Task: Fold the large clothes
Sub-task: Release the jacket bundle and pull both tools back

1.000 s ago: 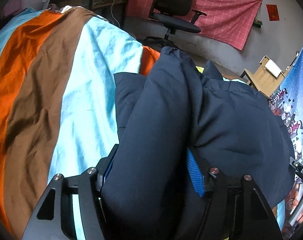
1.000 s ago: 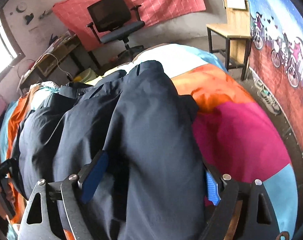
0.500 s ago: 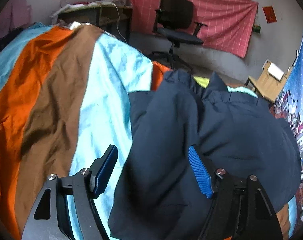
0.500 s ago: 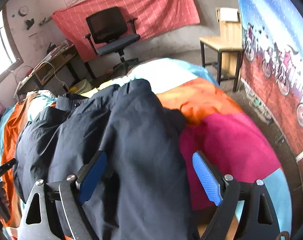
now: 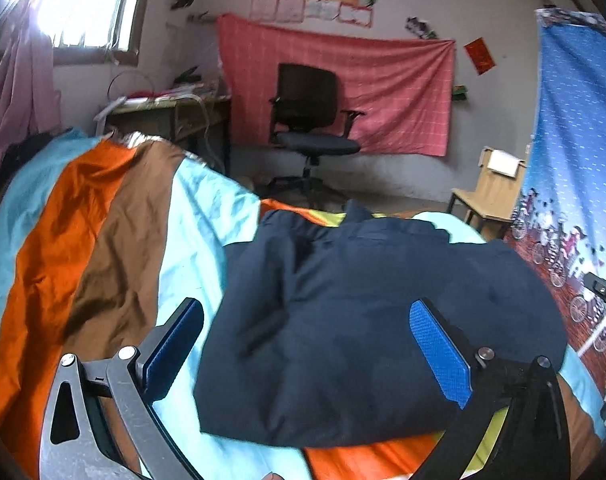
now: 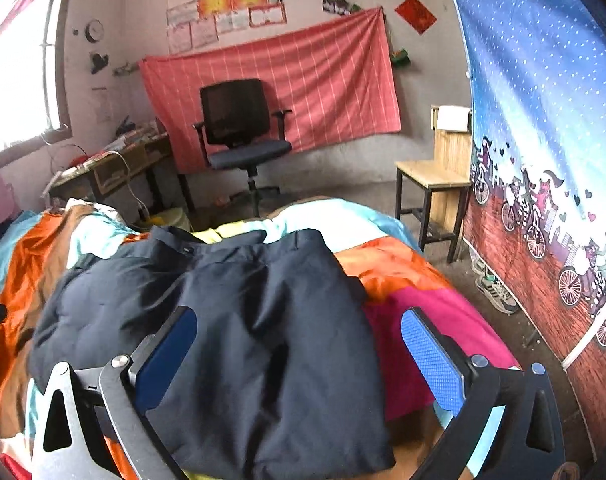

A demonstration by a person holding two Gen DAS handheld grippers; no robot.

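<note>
Both tools have just been opening. The left tool (image 5: 303, 344) and right tool (image 6: 299, 344) now stand released above the folded dark navy padded jacket (image 5: 367, 320) on the striped multicoloured bedspread (image 5: 103, 240). Beyond it stand a black office chair (image 6: 239, 128), a cluttered wooden bench (image 5: 167, 116) and a small wooden chair (image 6: 435, 172).

office chair (image 5: 309, 120) | red wall cloth (image 6: 287, 88) | wooden chair (image 6: 435, 176) | desk (image 5: 167, 116)

Blown-out window (image 5: 83, 4) glare (fisheye-warped edges)

No words, numbers or brand marks can be read. The papers on the wall (image 6: 231, 8) are too blurred to make out.
</note>
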